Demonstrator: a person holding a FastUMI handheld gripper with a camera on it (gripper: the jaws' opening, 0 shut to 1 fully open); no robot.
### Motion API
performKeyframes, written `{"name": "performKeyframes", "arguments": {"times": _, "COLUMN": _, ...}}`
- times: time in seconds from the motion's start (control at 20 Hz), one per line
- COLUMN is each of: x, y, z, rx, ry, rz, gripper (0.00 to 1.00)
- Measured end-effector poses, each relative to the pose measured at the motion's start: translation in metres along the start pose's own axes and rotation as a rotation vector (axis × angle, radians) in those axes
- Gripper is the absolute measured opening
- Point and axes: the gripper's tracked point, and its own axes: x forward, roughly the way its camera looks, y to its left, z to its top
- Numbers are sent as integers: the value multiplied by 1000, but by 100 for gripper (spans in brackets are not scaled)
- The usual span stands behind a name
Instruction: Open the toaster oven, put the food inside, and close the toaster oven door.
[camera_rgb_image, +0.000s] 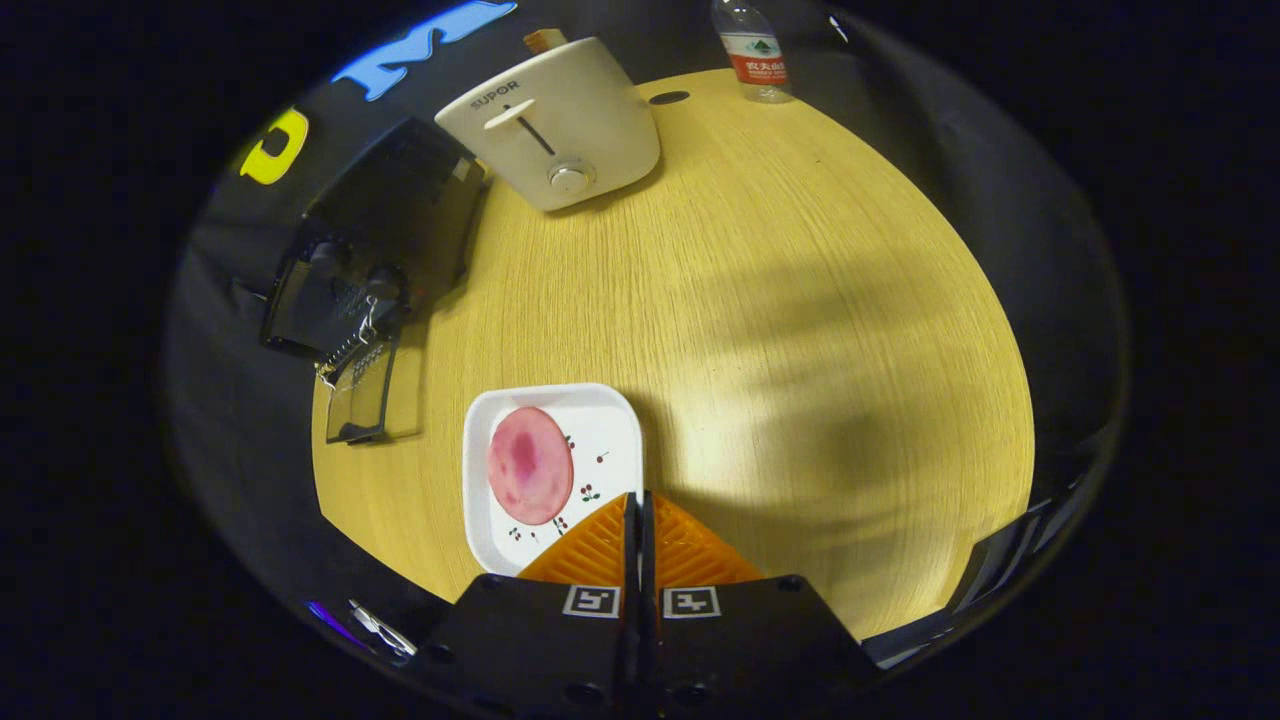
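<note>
Here the toaster oven (375, 270), a dark box, is sitting at the far left edge of the round wooden desk (800, 330), well beyond the gripper's fingers and off to their left. Its glass door (362, 395) is hanging open, swung down toward the desk, with a small metal chain or latch showing where the door is meeting the body. Two dark knobs are showing on its front panel.

Nearer, the food (529, 466), a round pink slice, is lying flat on a white square plate (610, 430) with small cherry prints. The plate is resting on the desk just ahead of the fingers and slightly to their left, its near corner lying under the left finger.

The gripper (640, 510) is hovering above the desk with its two fingers pressed together, nothing between them, and their tips are pointing past the plate's right edge.

Beyond the plate, a white pop-up toaster (560, 125) is lying tilted toward the oven at the far side of the desk, a slice of bread (545, 40) poking from its top. To the right of it, a clear water bottle (752, 50) is standing upright by the far rim, near a small dark hole in the desktop.
</note>
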Motion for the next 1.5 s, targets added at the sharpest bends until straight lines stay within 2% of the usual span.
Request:
{"name": "performKeyframes", "arguments": {"times": 0.55, "x": -48, "y": 57, "z": -52, "rx": 197, "ry": -104, "rz": 150, "gripper": 2}}
{"name": "performKeyframes", "arguments": {"times": 0.75, "x": -70, "y": 97, "z": -54, "rx": 238, "ry": -160, "rz": 229, "gripper": 2}}
{"name": "performKeyframes", "arguments": {"times": 1.0, "x": -91, "y": 171, "z": -61, "rx": 235, "ry": -209, "rz": 338, "gripper": 2}}
{"name": "performKeyframes", "arguments": {"times": 1.3, "x": -78, "y": 243, "z": -83, "rx": 205, "ry": -175, "rz": 416, "gripper": 2}}
{"name": "performKeyframes", "arguments": {"times": 1.5, "x": -58, "y": 278, "z": -89, "rx": 233, "ry": -156, "rz": 455, "gripper": 2}}
